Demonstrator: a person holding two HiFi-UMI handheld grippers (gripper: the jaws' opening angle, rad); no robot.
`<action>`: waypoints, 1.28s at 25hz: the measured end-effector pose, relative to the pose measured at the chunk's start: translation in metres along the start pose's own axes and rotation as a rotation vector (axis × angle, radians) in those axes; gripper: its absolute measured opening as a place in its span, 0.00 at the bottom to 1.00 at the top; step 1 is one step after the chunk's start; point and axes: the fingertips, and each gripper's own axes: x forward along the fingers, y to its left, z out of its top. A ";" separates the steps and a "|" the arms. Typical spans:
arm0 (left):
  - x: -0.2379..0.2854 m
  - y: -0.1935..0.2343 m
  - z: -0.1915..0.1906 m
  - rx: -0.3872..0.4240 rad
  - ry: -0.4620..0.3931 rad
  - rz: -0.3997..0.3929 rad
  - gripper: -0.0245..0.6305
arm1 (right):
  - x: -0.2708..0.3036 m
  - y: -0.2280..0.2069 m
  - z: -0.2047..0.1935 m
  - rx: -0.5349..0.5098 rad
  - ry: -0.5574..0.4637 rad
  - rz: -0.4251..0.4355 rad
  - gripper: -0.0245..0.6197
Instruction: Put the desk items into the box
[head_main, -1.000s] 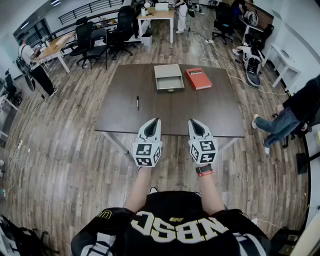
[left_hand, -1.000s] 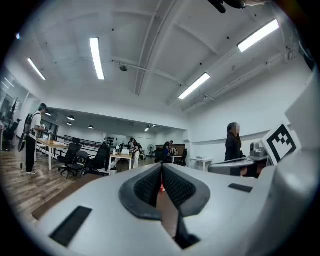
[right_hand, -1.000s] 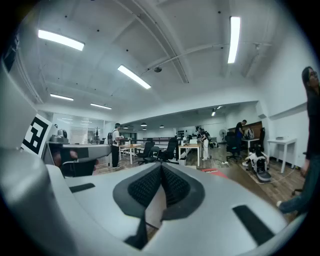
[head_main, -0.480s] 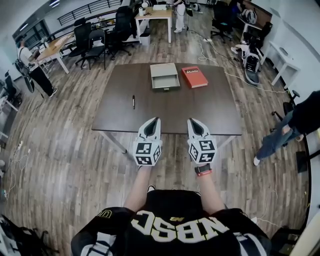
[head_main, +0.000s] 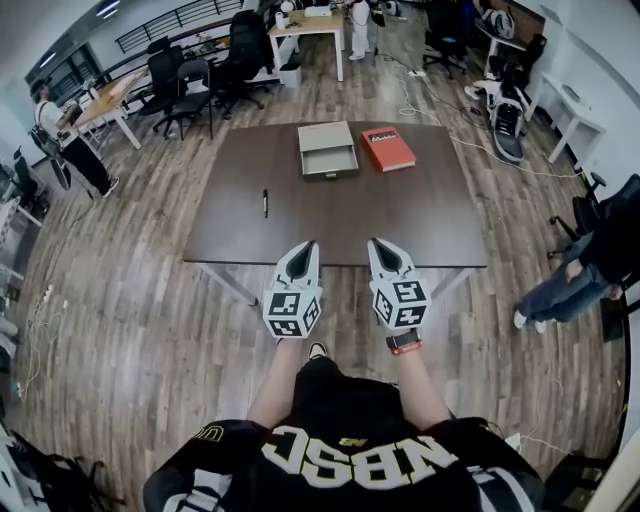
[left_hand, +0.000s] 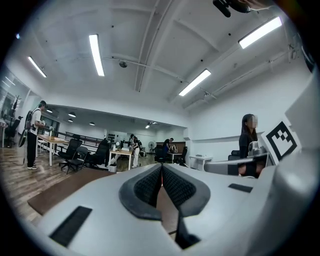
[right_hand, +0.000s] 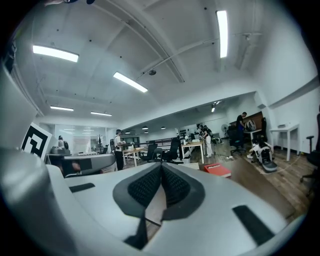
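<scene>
A brown table (head_main: 340, 215) carries an open grey box (head_main: 327, 150) at its far middle, a red book (head_main: 388, 148) to the right of the box, and a black pen (head_main: 265, 202) on the left part. My left gripper (head_main: 308, 245) and right gripper (head_main: 379, 243) hover side by side over the table's near edge, both shut with nothing between the jaws. The left gripper view shows its closed pads (left_hand: 161, 184) pointing level across the room. In the right gripper view the shut gripper (right_hand: 161, 184) aims past the red book (right_hand: 216, 169).
Office chairs (head_main: 190, 75) and desks (head_main: 110, 95) stand behind the table on the wooden floor. A person (head_main: 65, 135) stands at the far left, another person (head_main: 590, 260) at the right. A white desk (head_main: 310, 25) is at the far back.
The table and its items have shifted slightly left and up in the head view. The person at the right has moved. Both grippers stay shut in the same pose.
</scene>
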 end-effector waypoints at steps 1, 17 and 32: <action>0.002 0.002 0.000 0.000 -0.002 0.004 0.06 | 0.003 -0.002 -0.001 0.005 0.000 -0.001 0.05; 0.139 0.088 -0.001 -0.034 0.000 -0.017 0.06 | 0.156 -0.033 0.022 -0.040 0.031 0.029 0.05; 0.217 0.187 -0.020 -0.089 0.027 -0.001 0.06 | 0.269 -0.039 0.016 0.091 0.010 0.064 0.05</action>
